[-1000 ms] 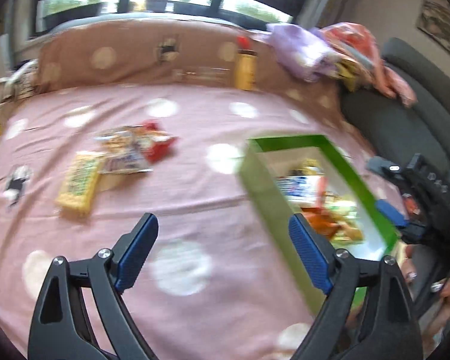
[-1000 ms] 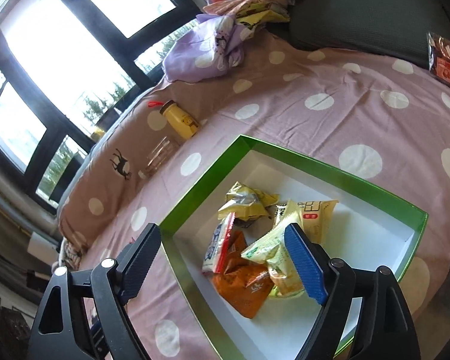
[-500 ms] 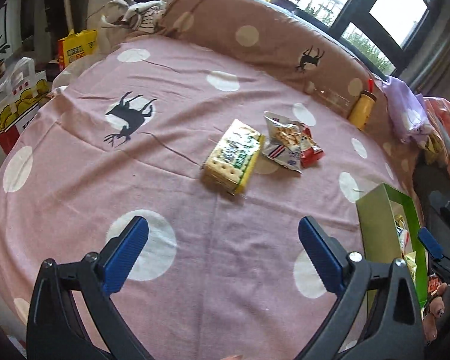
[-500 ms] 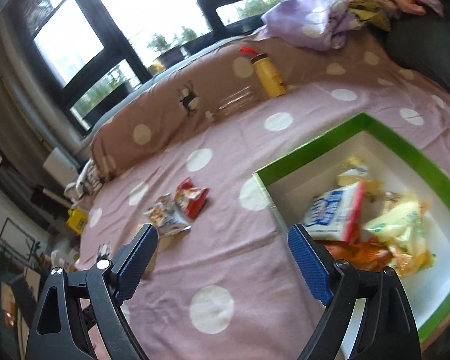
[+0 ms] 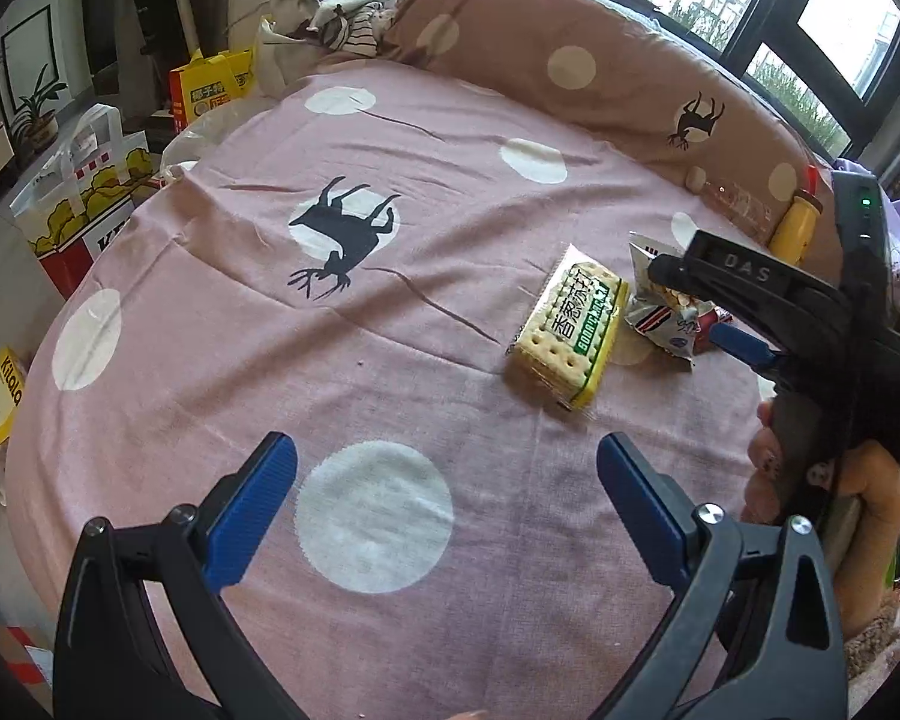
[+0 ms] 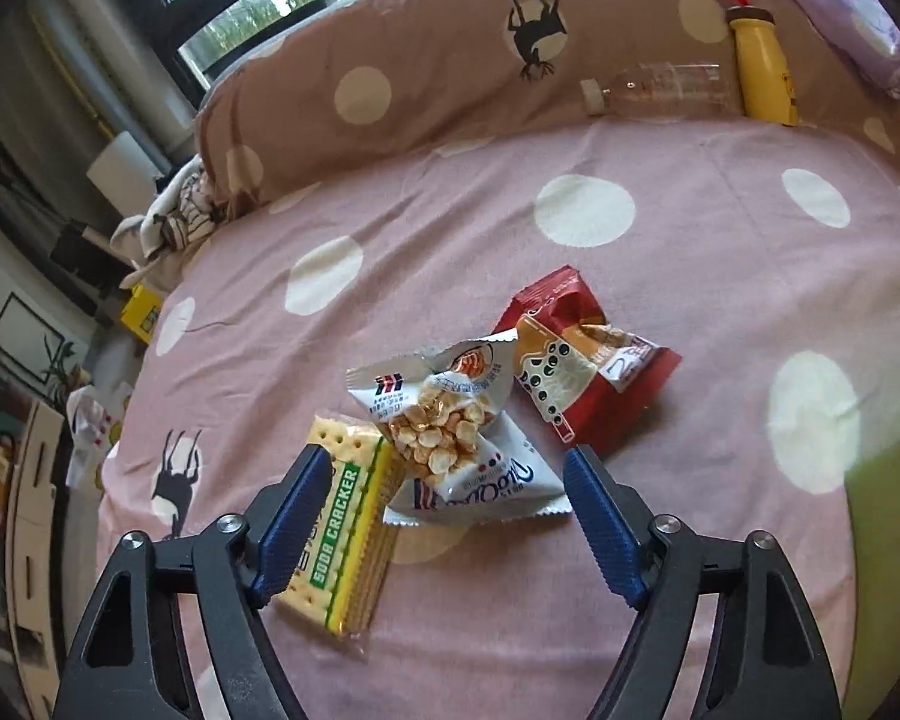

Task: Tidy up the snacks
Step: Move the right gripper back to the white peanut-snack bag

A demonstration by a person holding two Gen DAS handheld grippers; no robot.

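Both grippers have swung away from the green box since a sec ago — the right one, then over the box's contents, now hangs above the loose snack pile, and the left one looks across open bedspread.

Pink polka-dot bedspread (image 5: 390,360) fills both views, w/ white spots and a black deer print (image 5: 342,240). A brown dotted bolster (image 6: 450,60) runs along the far edge under dark-framed windows; a clear bottle (image 6: 660,90) lies on it next to an upright yellow bottle (image 6: 762,78). Off the bed's left side sit shopping bags (image 5: 84,198) and a potted plant. One blurry corner of the green box (image 6: 882,540) shows at right in the right wrist view.

Right gripper (image 6: 447,522) is spread wide, holding nothing. Its left finger sits over the soda cracker pack (image 6: 342,546), its right finger just beside the white-blue snack bag (image 6: 480,480), which lies between the two fingers. Whether either finger actually touches a pack — can't tell. Atop that bag rests a clear-window bag of puffed corn (image 6: 438,414), and a red milk-tea packet (image 6: 582,360) overlaps behind. All four lie together on the bedspread, outside the box.

Left gripper (image 5: 447,498) is also wide apart and empty, over a white spot, well short of the cracker pack. Its view shows the right gripper from the side, gripped by a hand (image 5: 870,510).
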